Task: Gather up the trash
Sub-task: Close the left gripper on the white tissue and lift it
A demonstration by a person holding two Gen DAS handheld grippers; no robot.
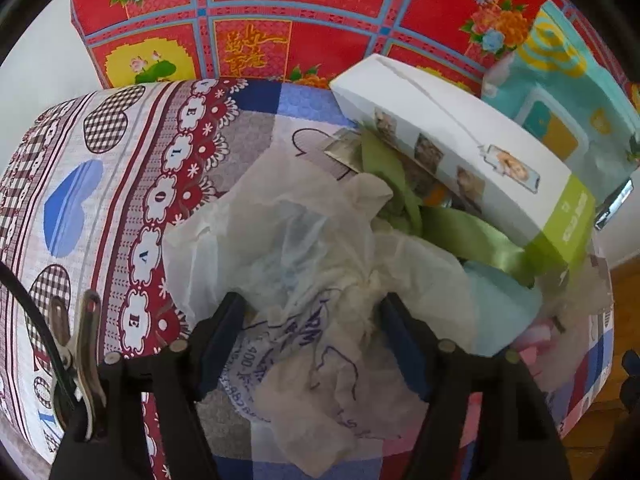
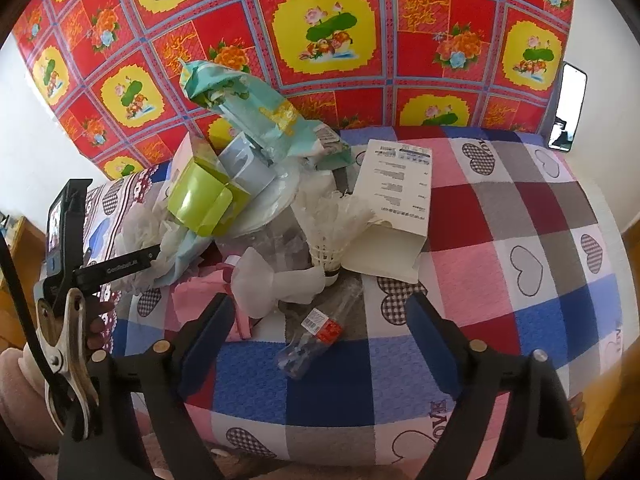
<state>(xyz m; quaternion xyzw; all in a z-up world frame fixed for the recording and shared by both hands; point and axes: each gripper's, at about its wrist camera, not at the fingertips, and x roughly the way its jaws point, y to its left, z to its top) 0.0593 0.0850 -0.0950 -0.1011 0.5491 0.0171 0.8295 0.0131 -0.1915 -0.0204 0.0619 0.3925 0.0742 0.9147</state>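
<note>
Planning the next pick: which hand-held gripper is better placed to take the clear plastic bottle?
Right. Its open hand-held gripper already faces the bottle, lying between its fingers. The left hand-held gripper is over crumpled tissue.

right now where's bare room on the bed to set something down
Free: the checked bedspread right of the white box, and the blue squares near the bottle. Crowded: the trash pile on the left.
</note>
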